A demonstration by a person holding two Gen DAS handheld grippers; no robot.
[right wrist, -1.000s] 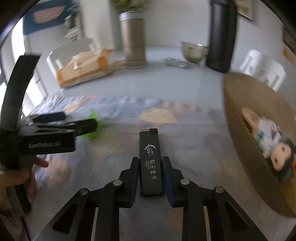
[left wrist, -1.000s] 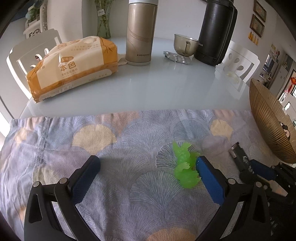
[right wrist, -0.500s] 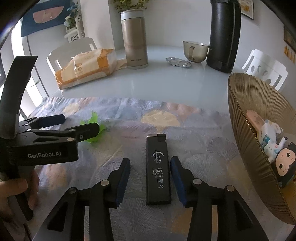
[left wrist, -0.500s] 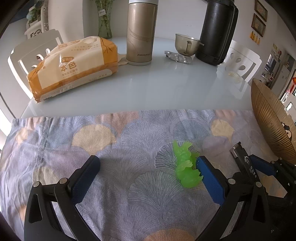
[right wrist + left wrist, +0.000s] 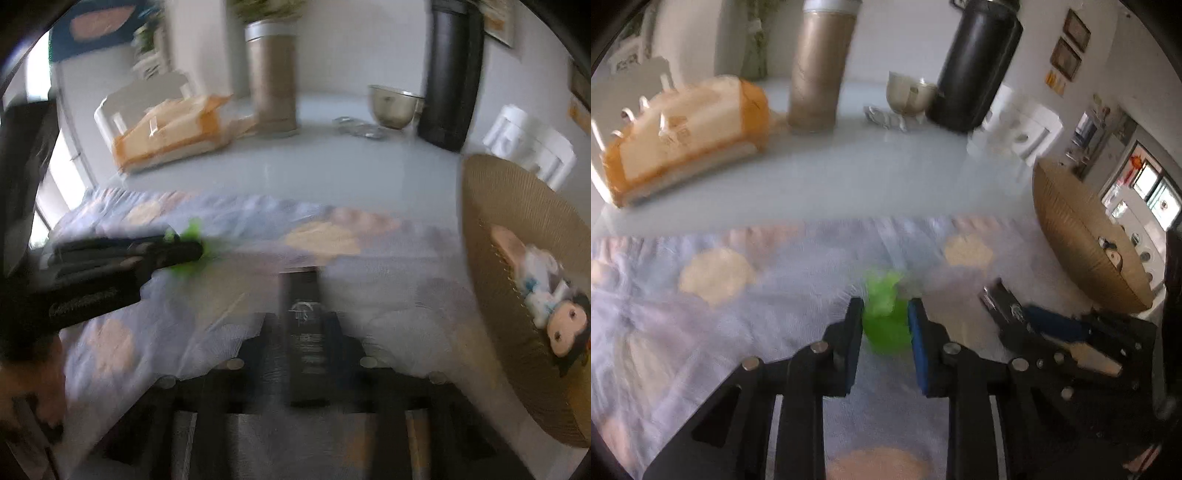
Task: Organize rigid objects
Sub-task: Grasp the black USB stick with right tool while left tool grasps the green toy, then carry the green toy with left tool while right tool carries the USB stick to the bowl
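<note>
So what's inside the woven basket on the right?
In the basket, a doll with dark hair lies against the inner wall, with a pale pinkish item above it. The near rim hides the bottom, so anything lower cannot be seen.

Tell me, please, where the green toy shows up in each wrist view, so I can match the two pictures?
Left wrist: green toy at centre, between that camera's own tongs.
Right wrist: green toy at left, at the tip of the other tongs.
Shared landmark: woven basket at right in both.
</note>
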